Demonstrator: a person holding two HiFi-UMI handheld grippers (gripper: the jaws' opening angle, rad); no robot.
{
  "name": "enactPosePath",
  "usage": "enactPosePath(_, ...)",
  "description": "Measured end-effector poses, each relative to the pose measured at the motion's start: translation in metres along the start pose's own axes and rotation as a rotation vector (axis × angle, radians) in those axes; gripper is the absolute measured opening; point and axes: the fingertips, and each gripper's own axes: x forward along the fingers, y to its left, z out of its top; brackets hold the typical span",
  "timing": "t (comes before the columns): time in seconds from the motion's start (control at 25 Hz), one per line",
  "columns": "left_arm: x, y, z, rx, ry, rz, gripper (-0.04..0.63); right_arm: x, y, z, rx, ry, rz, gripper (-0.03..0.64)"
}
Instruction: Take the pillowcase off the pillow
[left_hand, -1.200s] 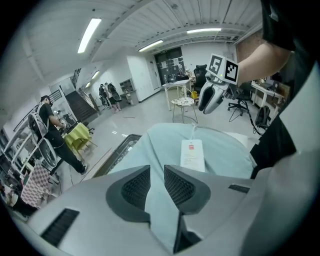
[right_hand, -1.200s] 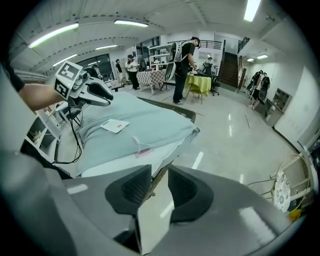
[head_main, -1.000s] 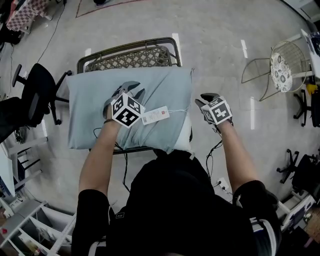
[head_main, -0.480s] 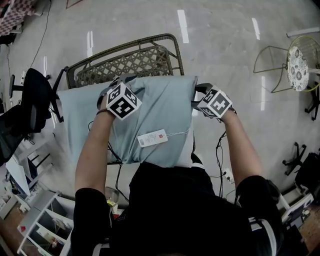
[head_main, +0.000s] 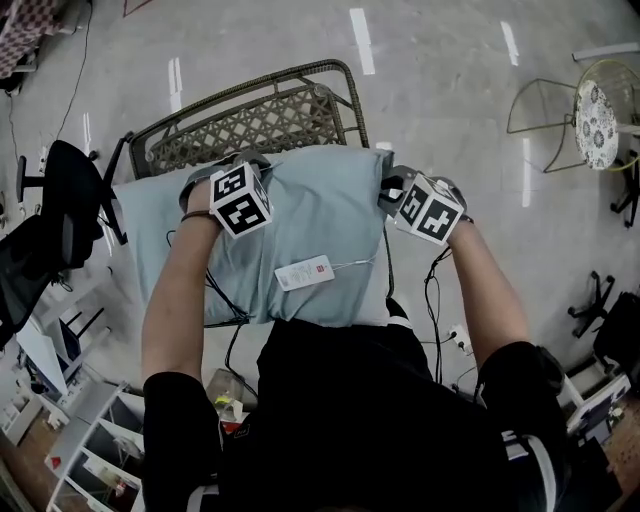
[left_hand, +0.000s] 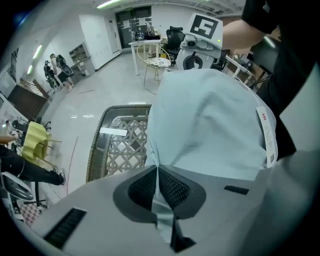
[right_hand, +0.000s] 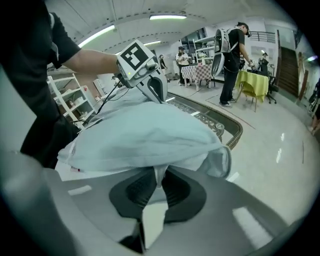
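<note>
Left hand-held gripper (left_hand: 157, 169): jaws just closed, clenched on pale-blue pillowcase (head_main: 310, 215) fold. Right hand-held gripper (right_hand: 161, 172): just closed too, pinching pillowcase edge. White pillow (right_hand: 82, 171) inside.

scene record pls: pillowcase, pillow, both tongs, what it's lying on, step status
pillowcase: light blue, on the pillow, lying on a wicker bench
pillow: mostly covered, white edge shows at the near right corner
left tongs: just closed, shut on pillowcase fabric at the far edge
right tongs: just closed, shut on pillowcase fabric at the right edge, near the far corner
tag: white, lying on top, on a string
status: pillowcase not yet off
</note>
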Motion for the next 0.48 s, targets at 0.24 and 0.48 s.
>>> enactPosePath(0.24,-0.019,0.012,-0.034,0.045,0.073,0.070,0.006,-0.022,0.008,0.003,-0.011,0.019,-0.027,0.031)
enactPosePath(0.48,-0.034,0.019,-0.068,0.061,0.123,0.087,0.006,-0.035,0.009,0.005,0.005,0.023,-0.045,0.030)
